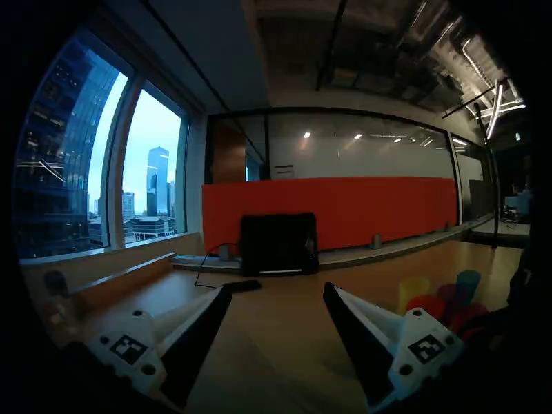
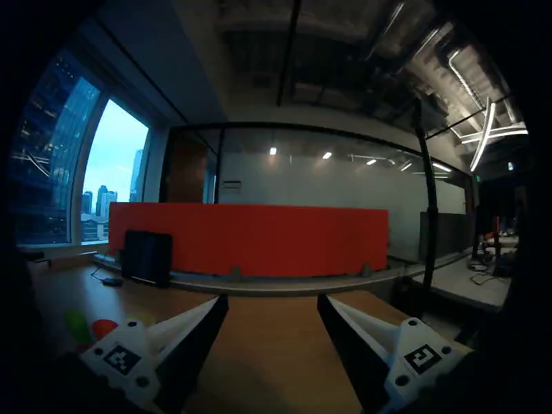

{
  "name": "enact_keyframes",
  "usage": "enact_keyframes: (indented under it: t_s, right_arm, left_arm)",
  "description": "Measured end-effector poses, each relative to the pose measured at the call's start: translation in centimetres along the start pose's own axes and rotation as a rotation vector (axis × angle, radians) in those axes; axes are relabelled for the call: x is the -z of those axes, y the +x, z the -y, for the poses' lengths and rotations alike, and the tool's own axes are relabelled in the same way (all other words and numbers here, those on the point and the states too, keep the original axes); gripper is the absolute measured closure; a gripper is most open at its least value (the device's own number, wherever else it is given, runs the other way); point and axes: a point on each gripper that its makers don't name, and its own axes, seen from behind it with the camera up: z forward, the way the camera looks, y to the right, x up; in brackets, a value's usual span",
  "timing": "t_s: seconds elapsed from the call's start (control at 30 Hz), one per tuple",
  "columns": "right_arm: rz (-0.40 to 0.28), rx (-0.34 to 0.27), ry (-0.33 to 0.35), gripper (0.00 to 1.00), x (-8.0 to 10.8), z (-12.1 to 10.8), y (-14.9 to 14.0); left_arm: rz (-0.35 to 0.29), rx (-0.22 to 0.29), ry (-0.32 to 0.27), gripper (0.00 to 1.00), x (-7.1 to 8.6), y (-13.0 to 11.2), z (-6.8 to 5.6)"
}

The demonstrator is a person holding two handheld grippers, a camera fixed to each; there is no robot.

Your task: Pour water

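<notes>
Claws first: left gripper [image 1: 276, 288] and right gripper [image 2: 270, 298] both gape wide and hold nothing. A cluster of coloured plastic cups [image 1: 441, 297] sits right of the black flat screen [image 1: 278, 243], nearer me. I can't tell which holds water. They're crowded, so I judge a careless reach could topple neighbours. A small black device [image 1: 241, 285] lies just before the screen, clear of that path.
</notes>
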Motion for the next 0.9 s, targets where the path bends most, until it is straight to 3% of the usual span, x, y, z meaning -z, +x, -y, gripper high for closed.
enact_keyframes:
  t_s: [0.27, 0.47, 0.9]
  right_arm:
    - [0.005, 0.016, -0.003, 0.00, 0.3, 0.4, 0.3]
    - [0.011, 0.022, -0.003, 0.00, 0.4, 0.9, 0.3]
    - [0.013, 0.029, 0.000, 0.00, 0.5, 1.4, 0.7]
  left_arm:
    - [-0.010, 0.014, -0.001, 0.01, 0.4, -1.0, -0.3]
    - [-0.001, -0.004, 0.014, 0.01, 0.7, -2.1, -0.2]
    - [0.006, 0.042, 0.005, 0.01, 0.9, -3.2, -0.2]
